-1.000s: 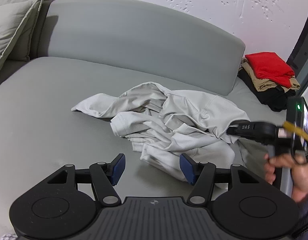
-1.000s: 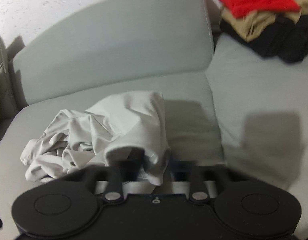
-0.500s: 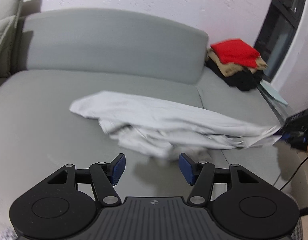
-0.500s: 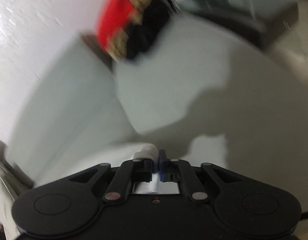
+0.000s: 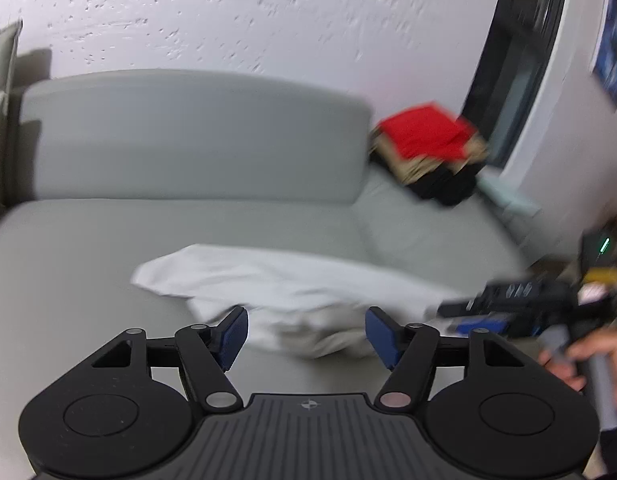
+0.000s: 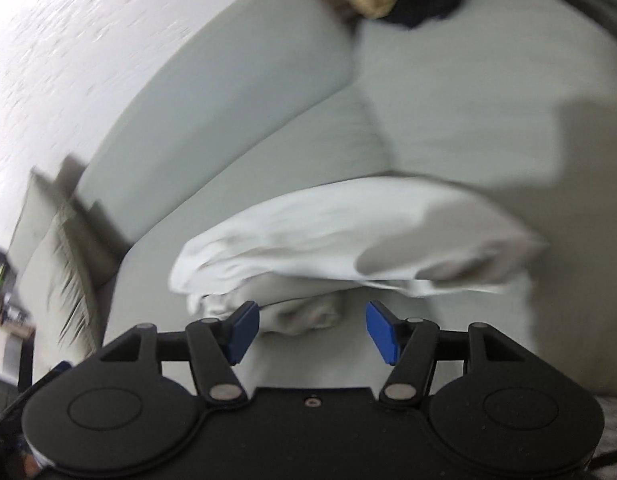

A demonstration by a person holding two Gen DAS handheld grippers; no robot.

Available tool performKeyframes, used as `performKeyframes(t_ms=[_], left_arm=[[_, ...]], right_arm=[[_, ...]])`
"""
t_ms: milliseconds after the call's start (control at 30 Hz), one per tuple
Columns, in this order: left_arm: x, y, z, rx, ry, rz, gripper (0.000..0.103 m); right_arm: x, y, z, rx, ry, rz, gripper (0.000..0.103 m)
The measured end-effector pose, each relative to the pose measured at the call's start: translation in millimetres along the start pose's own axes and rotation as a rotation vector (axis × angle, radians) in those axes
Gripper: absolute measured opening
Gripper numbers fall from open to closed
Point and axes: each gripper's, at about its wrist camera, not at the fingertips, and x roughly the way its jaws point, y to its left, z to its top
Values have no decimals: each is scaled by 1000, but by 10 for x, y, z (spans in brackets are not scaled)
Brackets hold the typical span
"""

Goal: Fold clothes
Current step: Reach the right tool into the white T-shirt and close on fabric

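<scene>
I'm looking into a home living room: a grey sofa [image 5: 196,148] against a textured white wall [image 5: 228,16], cushions [image 6: 48,240] at one end, folded clothes [image 5: 428,148] stacked at the other, beside a dark-framed window [image 5: 520,60].

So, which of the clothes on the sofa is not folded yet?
The white garment, lying loose and rumpled on the seat just ahead of both grippers. The red one sits folded on top of the stack by the backrest's end.
</scene>
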Motion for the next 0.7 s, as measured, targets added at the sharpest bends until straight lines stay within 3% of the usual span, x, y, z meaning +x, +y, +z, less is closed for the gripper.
performKeyframes(t_ms=[100,233,333,400,533,700], left_arm=[[333,96,-151,-45,72,-5,52],[599,138,-223,-58,78,-5,47],[704,176,-212,-36,79,-11,49],[750,229,-193,-32,78,7,49],[772,352,-145,-72,75,10,49],[796,327,-198,-96,108,-10,49]], right_arm=[[349,164,26,-22,33,60,28],[826,317,126,-13,84,70,28],[1065,364,255,-3,40,42,28],[1222,333,414,-20,-32,-24,25],[1083,303,643,-13,-189,-140,26],[722,355,433,-115,-92,-49,29]])
